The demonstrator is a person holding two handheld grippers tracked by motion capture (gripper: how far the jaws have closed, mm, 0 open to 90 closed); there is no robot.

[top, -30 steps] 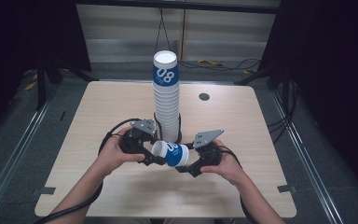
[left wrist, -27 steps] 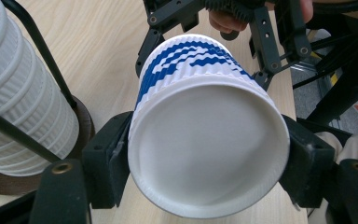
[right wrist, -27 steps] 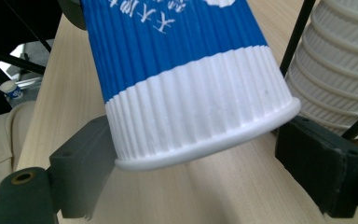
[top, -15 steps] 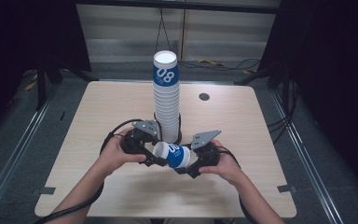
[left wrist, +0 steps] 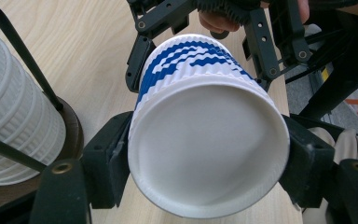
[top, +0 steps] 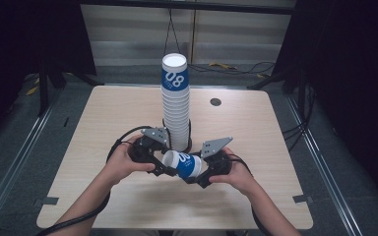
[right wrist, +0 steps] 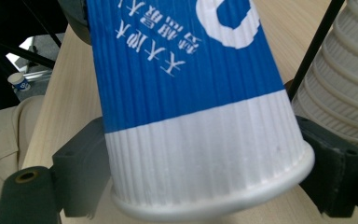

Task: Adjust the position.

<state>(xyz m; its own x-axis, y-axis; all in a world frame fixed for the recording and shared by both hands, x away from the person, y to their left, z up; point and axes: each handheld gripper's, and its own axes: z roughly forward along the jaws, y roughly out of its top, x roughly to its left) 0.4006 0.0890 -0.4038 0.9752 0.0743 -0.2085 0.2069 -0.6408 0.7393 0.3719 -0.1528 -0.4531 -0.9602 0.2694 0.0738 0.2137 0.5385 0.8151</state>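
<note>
Cup (top: pixel 183 164) is held sideways just above the desk (top: pixel 275 147), pinched at one end by the left tool (top: pixel 163 165) and at the other by the right tool (top: pixel 197 176), right in front of the cup stack (top: pixel 175 105).

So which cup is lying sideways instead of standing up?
The blue and white cup held between the left gripper and the right gripper. It lies on its side above the table, while the others stand upright in the tall stack behind it.

Right tongs (right wrist: pixel 205 158) clamp a blue-and-white ribbed cup (right wrist: pixel 191 107) near its rim
</note>
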